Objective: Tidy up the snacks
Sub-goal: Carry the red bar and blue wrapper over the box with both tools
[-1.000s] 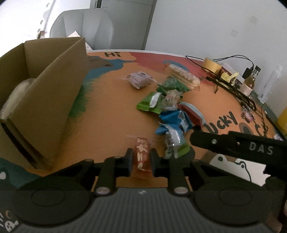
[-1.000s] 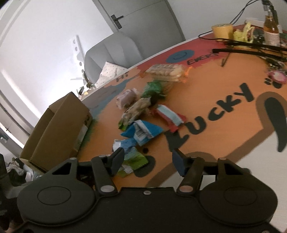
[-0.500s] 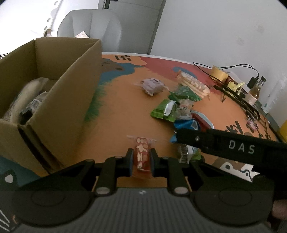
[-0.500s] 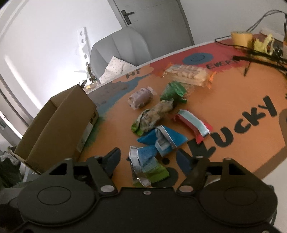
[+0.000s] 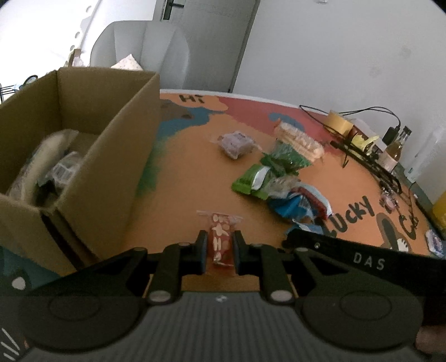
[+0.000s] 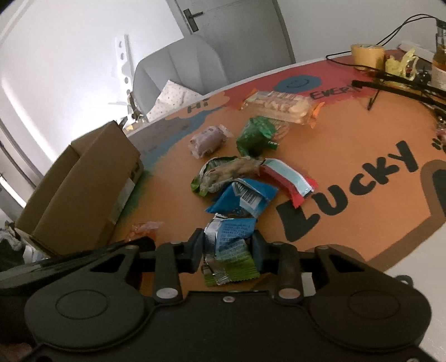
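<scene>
Right hand-held gripper [image 6: 227,249]: we see its jaws, wide a moment ago, closing around the blue-green packet [image 6: 230,247], nearest of the pile right of the box [image 6: 80,189].
Left hand-held gripper [image 5: 220,250]: still clamping the red nut bar [image 5: 221,239], just right of the box.
Meaning: we judge both snacks ready for boxing.

A grey upholstered chair [image 5: 145,53] is seen behind the far edge of the table [image 5: 184,178], with a dotted white cushion [image 6: 174,96] on its seat. A grey door with a dark handle [image 6: 192,14] is set in the white wall behind it. A roll of yellow tape [image 6: 366,54] is placed near the table's far right edge, with black cables [image 5: 359,111] beside it. A glass bottle [image 5: 394,149] is stood further right. Large black letters reading "LUCKY" [image 6: 351,183] are printed on the orange surface.
</scene>
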